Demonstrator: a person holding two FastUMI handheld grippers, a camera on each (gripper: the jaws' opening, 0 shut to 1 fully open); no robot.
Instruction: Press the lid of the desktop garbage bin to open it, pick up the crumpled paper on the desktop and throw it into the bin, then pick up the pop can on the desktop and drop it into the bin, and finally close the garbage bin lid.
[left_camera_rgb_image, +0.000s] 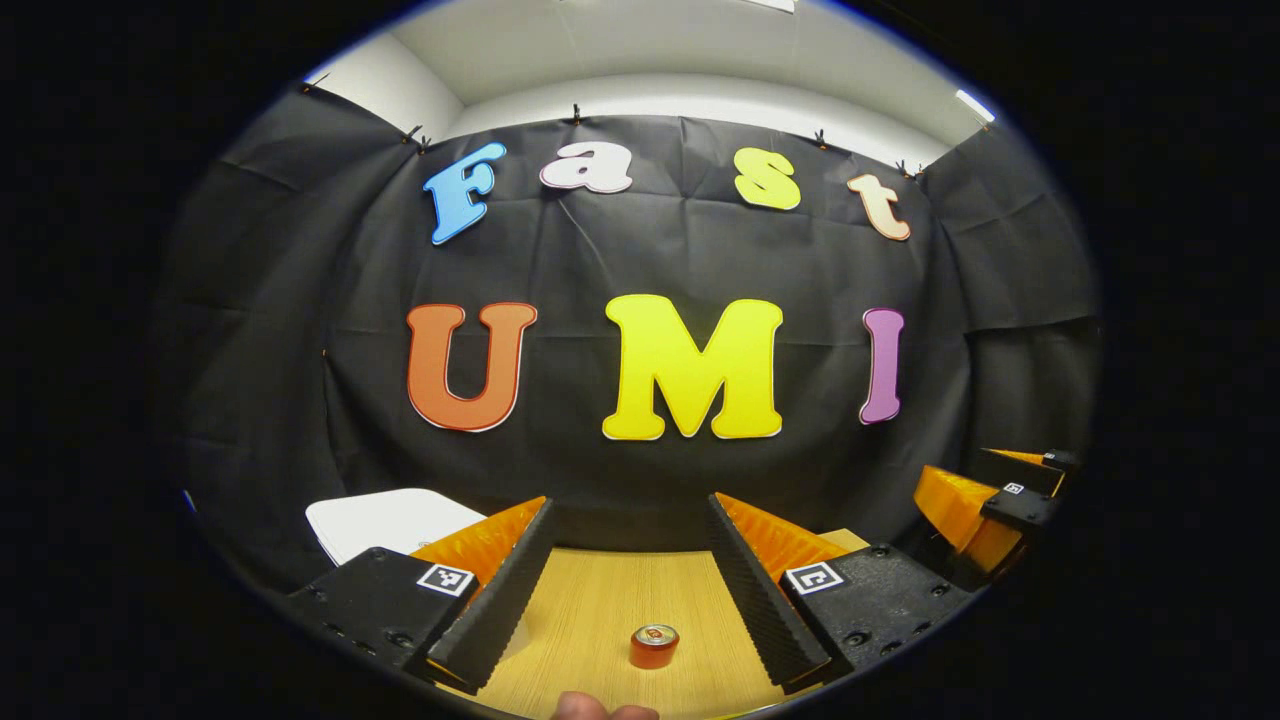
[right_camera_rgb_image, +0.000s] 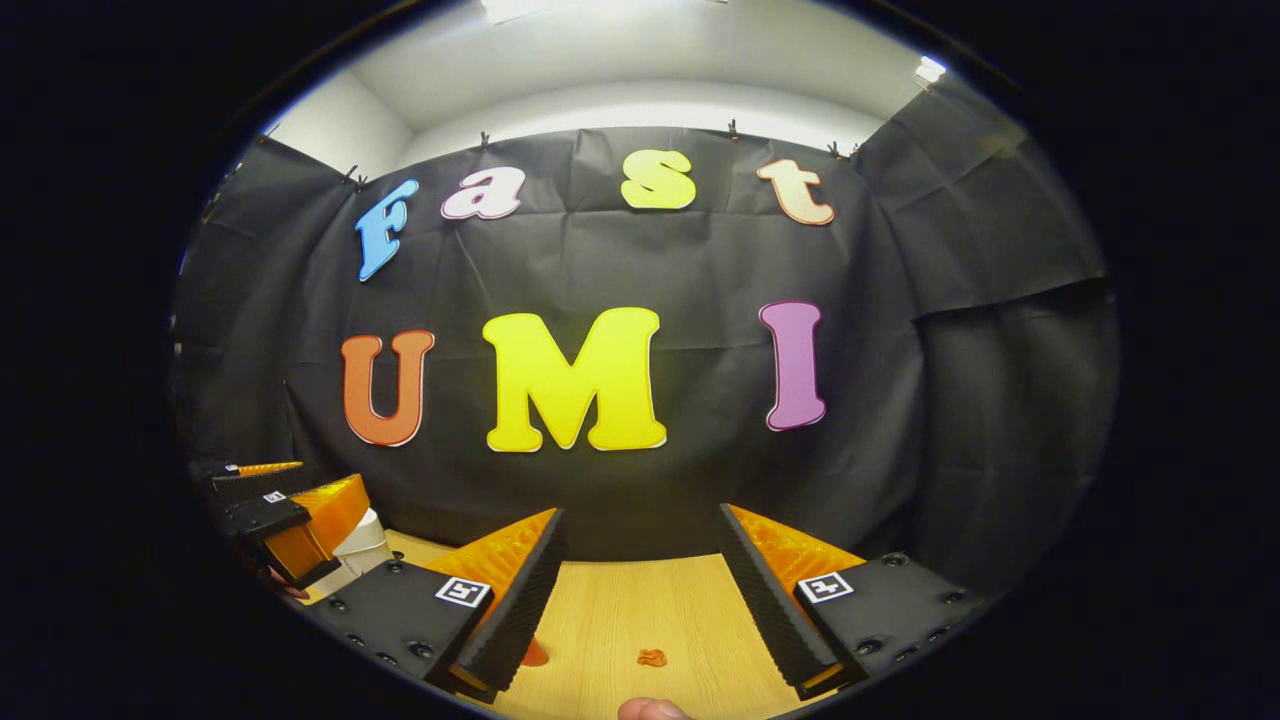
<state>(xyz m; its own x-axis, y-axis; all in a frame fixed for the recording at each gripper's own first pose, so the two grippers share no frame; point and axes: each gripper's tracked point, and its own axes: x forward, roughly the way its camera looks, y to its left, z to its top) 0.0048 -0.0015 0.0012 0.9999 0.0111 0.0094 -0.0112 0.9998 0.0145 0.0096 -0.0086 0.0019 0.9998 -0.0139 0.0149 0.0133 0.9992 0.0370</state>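
In the left gripper view, my left gripper (left_camera_rgb_image: 632, 500) is open, held well above the wooden table (left_camera_rgb_image: 600, 600). An orange pop can (left_camera_rgb_image: 654, 645) stands upright far below, between the fingers. The white garbage bin (left_camera_rgb_image: 385, 520) shows its top just left of my left finger. In the right gripper view, my right gripper (right_camera_rgb_image: 640, 512) is also open and holds nothing. A small orange crumpled paper (right_camera_rgb_image: 652, 657) lies on the table below it. The pop can (right_camera_rgb_image: 535, 655) peeks out beside the left finger. The bin (right_camera_rgb_image: 362, 545) stands at the left.
The right gripper (left_camera_rgb_image: 990, 500) shows at the right edge of the left gripper view, and the left gripper (right_camera_rgb_image: 270, 510) hangs over the bin in the right gripper view. A fingertip (left_camera_rgb_image: 600, 710) shows at each view's bottom. Black cloth backs the table.
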